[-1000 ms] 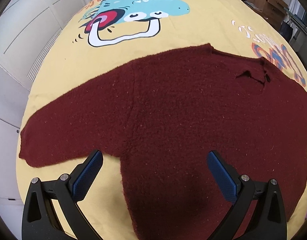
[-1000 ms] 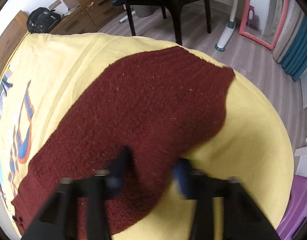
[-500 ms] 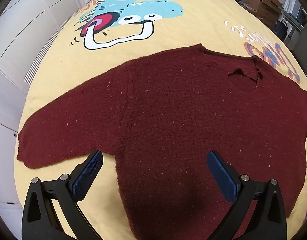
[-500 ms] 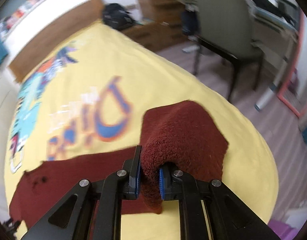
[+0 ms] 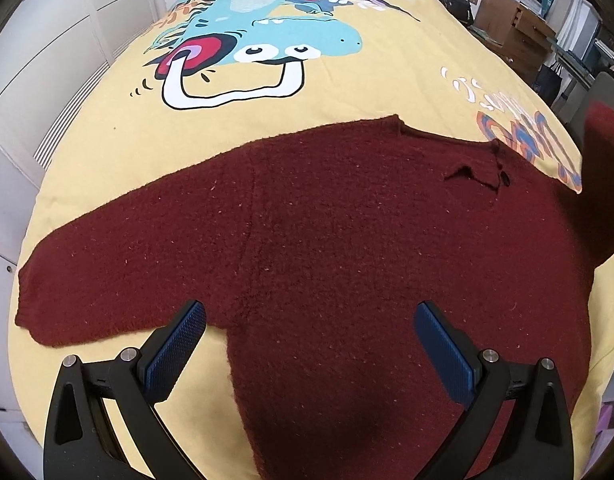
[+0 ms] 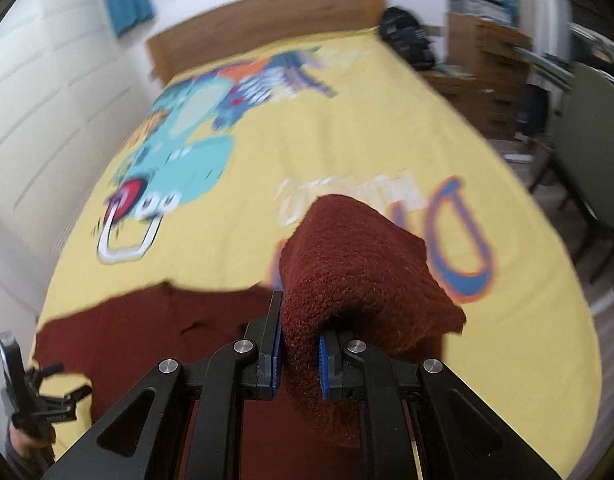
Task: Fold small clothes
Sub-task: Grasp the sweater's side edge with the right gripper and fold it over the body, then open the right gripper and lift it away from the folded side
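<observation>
maroon knit sweater [image 5: 327,240] lies flat on the bed, one sleeve [image 6: 347,272] pinched in the right gripper [image 6: 299,354]; thick wool could slip out mid-carry. left gripper [image 5: 307,344] hovers wide, empty. yellow cartoon bedspread [image 5: 267,112], chair [image 6: 587,160], drawers [image 5: 519,40] beyond.

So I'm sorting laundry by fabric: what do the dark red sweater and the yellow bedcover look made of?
Sweater: fuzzy knit, likely wool or acrylic; nap and pale flecks show, ribbing on the cuff the right gripper pinches. Bedcover: smooth, matte woven cloth, perhaps cotton, with a flat printed cartoon.
</observation>
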{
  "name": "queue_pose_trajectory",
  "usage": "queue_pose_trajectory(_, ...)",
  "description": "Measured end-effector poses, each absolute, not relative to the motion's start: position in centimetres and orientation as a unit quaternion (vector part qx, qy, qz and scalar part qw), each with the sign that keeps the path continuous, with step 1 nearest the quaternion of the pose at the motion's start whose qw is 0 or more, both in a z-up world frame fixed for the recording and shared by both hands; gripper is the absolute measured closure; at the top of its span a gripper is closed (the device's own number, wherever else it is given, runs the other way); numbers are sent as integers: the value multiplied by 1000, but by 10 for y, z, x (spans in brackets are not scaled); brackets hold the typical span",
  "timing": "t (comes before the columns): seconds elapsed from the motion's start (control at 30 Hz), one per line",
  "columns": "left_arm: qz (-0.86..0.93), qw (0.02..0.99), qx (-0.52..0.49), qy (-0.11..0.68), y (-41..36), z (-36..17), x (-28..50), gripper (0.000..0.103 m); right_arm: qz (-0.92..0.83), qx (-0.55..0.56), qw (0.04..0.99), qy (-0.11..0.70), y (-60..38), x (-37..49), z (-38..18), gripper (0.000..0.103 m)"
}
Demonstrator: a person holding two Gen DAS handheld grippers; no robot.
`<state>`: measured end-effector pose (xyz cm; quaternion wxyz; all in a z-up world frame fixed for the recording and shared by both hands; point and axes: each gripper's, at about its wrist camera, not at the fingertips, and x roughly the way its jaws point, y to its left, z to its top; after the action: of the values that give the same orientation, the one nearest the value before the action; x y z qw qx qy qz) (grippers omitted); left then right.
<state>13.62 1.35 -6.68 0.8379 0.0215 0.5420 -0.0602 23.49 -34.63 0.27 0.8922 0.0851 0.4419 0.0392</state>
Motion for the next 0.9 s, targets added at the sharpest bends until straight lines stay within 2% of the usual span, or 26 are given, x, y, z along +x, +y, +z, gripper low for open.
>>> queue_pose_trajectory(0.33,-47,829,12,557,32,-85,140,1,82,48,820,565,-244,233,-127,89)
queue_pose_trajectory(0.57,-48,822,7,567,39,-92,138,1,73,30,804,589,-237,221,-159,86)
queue_pose_trajectory(0.63,-47,822,8,568,39,-93,137,1,68,27,807,586,-239,219,-156,79)
queue_pose_trajectory(0.77,-46,820,12,571,39,-94,137,1,50,7,809,585,-247,214,-146,38)
queue_pose_trajectory(0.9,-48,818,14,573,35,-93,137,1,59,37,815,575,-269,200,-130,31)
